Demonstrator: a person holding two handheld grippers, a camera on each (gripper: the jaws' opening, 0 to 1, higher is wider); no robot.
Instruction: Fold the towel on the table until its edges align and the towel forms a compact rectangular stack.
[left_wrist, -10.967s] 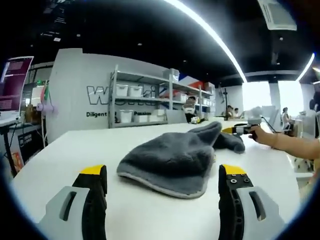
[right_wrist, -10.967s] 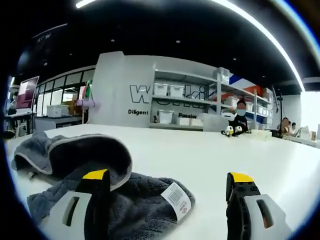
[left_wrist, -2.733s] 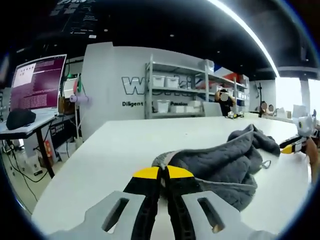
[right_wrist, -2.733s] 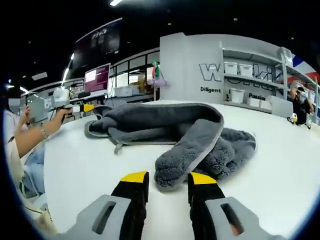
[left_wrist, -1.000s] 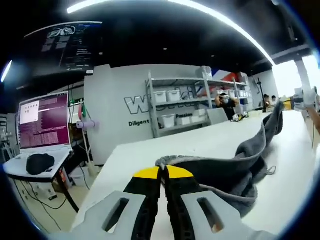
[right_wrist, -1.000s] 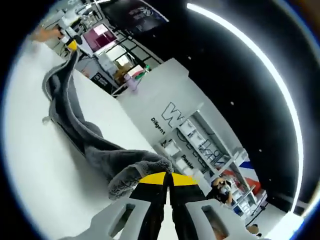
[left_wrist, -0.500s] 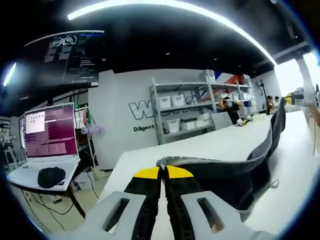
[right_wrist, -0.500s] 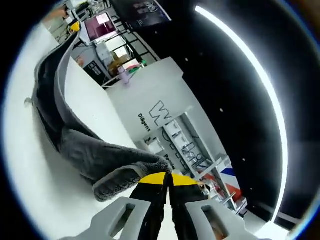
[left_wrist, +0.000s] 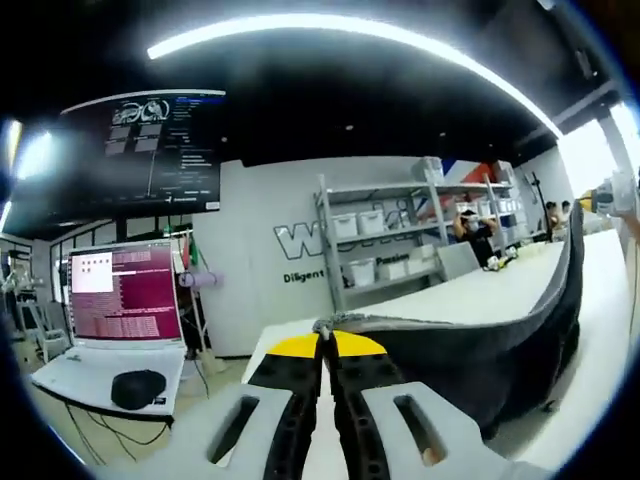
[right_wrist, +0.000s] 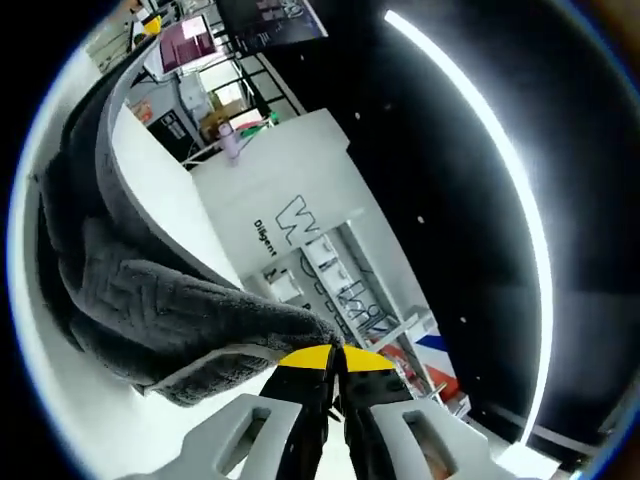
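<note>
Left gripper view has the left gripper (left_wrist: 322, 345) at the bottom, its two yellow-tipped jaws pressed tight together on a corner of the grey towel (left_wrist: 480, 350). From that pinch the towel stretches away to the right in a long dark curve and rises up to the other gripper (left_wrist: 605, 200), small and far off at the right edge. The white table (left_wrist: 480, 295) lies under the towel. Past the table stand a laptop with a purple screen (left_wrist: 122, 300), a dark mouse (left_wrist: 138, 390) in front of it, and a shelf with white boxes (left_wrist: 385, 245) against a grey wall.

Right gripper view is tipped over on its side. The right gripper (right_wrist: 335, 362) is also closed tight, biting another corner of the towel (right_wrist: 160, 300). The fluffy cloth bunches up beside the jaws, then runs off in a long band toward the top left. The table (right_wrist: 170, 215) shows white beside it.
</note>
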